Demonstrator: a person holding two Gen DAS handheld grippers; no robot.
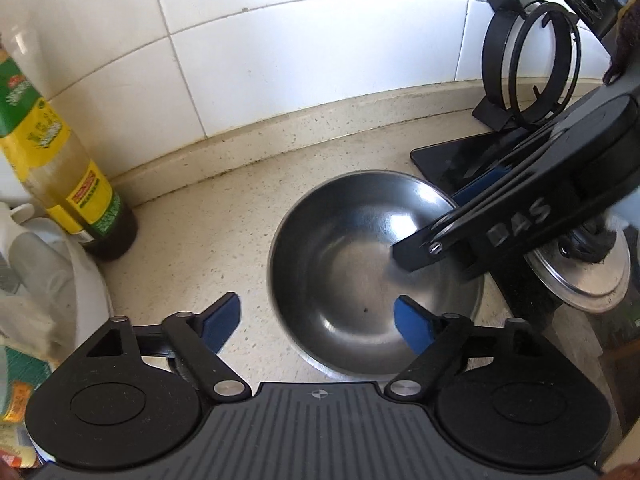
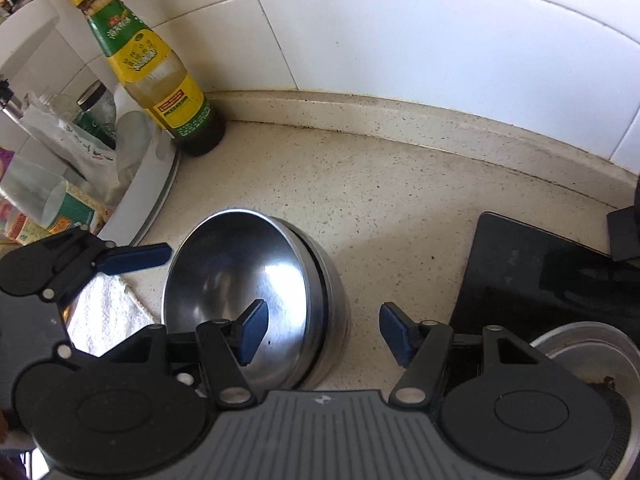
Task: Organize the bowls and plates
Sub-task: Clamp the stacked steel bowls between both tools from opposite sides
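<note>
The bowl (image 2: 256, 304) sits nested in another on the surface (image 2: 392, 184), both grippers, left (image 1: 318, 322) and right (image 2: 324, 332), released and empty, so settle one pad inside the rim, one outside, before clenching.

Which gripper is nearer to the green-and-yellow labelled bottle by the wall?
Left. The left gripper is open, straddling the steel bowl's near-left rim, on the side toward the bottle. The right gripper, also open, straddles the bowl's far-side rim, farther from the bottle.
</note>
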